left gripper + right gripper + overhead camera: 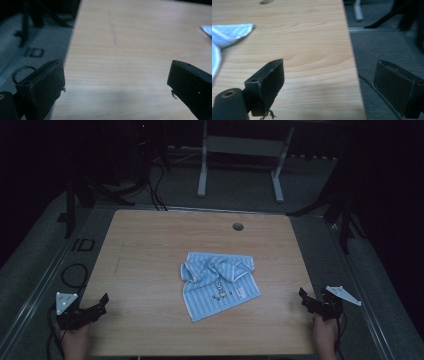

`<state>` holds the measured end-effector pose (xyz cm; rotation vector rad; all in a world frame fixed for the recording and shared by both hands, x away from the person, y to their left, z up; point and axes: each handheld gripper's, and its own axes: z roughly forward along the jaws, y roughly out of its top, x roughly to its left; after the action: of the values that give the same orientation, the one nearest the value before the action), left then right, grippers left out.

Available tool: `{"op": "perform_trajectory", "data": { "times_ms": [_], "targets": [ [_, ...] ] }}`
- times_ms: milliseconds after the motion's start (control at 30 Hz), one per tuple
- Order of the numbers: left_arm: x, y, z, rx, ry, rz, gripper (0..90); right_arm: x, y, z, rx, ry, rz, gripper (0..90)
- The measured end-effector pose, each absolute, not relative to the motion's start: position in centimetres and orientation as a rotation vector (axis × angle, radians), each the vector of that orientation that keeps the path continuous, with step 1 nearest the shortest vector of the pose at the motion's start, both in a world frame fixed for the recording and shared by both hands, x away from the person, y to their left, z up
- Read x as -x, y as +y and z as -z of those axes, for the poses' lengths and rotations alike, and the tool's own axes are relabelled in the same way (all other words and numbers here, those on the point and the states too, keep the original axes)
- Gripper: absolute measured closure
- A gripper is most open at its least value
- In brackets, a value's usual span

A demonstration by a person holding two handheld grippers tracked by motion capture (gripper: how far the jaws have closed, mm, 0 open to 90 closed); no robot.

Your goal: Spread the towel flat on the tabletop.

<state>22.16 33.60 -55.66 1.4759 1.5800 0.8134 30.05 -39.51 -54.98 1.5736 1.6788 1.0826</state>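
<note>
A small light-blue striped shirt (219,282) lies crumpled near the middle of the wooden table (150,250), its upper part bunched and a small print on its lower part. My left gripper (100,304) rests at the table's front left edge, held by a hand, jaws wide apart with nothing between them (116,82). At the front right edge my right gripper (306,301) stands open and empty (328,82). The shirt's edge (229,31) lies at the left of the right gripper view, and a corner of it (207,30) at the far right of the left gripper view.
A round cable hole (238,226) sits near the table's far edge. Beyond the table stands a white frame (240,150) on grey carpet. Dark stands (345,215) flank both sides, and cables (75,275) lie on the floor at left.
</note>
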Motion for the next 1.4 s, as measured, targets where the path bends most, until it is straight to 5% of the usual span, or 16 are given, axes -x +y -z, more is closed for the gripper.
{"op": "perform_trajectory", "data": {
  "times_ms": [433,867,1200,1400],
  "targets": [
    [-23.5,34.2,55.6,-1.784,1.522,-0.573,1.9,-30.8,-39.7,55.0,-1.393,1.985,-1.122,12.7],
    [-23.2,34.3,55.2,-1.799,1.489,-0.595,1.9,-30.3,-39.5,55.3,-1.294,2.024,-1.172,13.1],
    [-24.2,32.4,53.4,-2.266,1.239,-0.522,1.9,-31.1,-38.4,53.9,-1.03,2.466,-1.071,13.9],
    [-24.4,31.8,53.0,-2.399,1.186,-0.457,1.9,-31.3,-37.5,52.7,-0.974,2.599,-0.909,14.4]
  ]
}}
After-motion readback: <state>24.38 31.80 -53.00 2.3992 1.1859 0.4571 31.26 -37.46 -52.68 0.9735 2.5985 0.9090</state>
